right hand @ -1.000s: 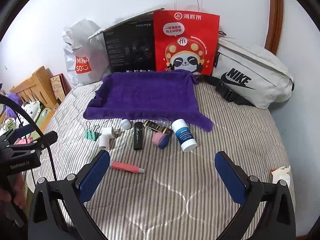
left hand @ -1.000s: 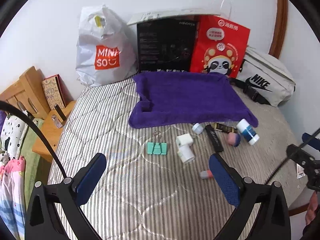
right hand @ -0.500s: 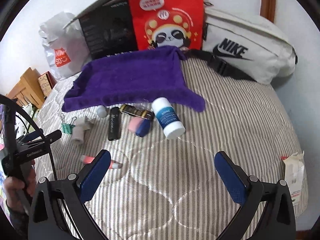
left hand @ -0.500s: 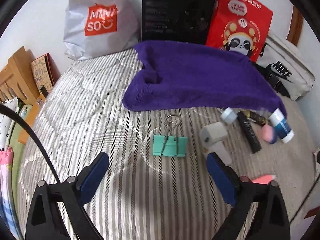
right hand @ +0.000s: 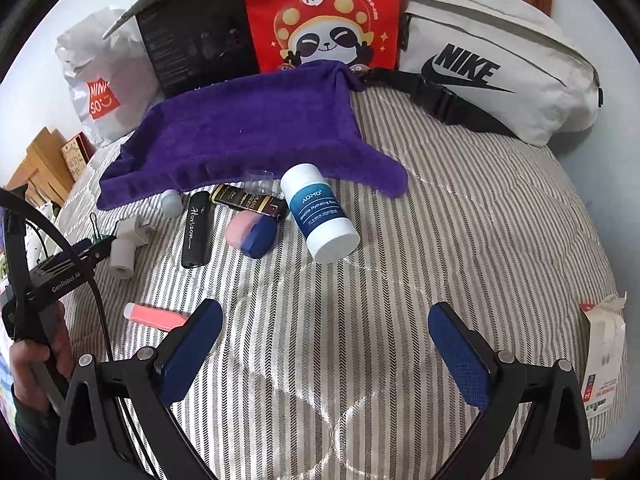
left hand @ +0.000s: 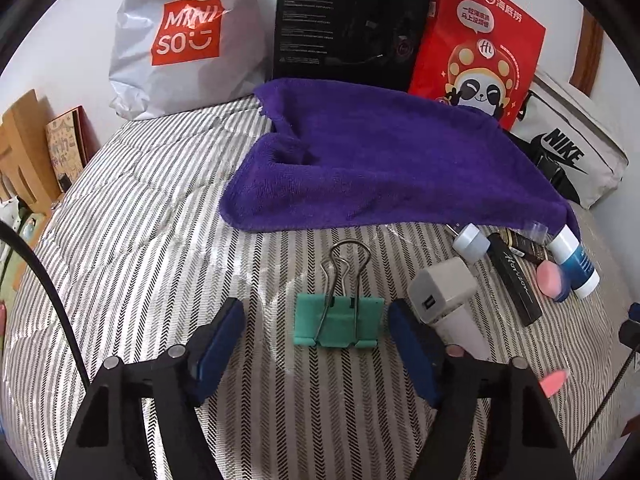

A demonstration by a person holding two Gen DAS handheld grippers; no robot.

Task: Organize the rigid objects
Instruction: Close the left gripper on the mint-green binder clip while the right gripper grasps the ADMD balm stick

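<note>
While my left gripper (left hand: 316,328) closes around the green binder clip (left hand: 338,320), centre frame on the striped bed (left hand: 140,248), pads aren't touching yet. Light, stiff, slick; grip the flat sides, not the wire handles. Right gripper (right hand: 326,338) open, empty.
</note>
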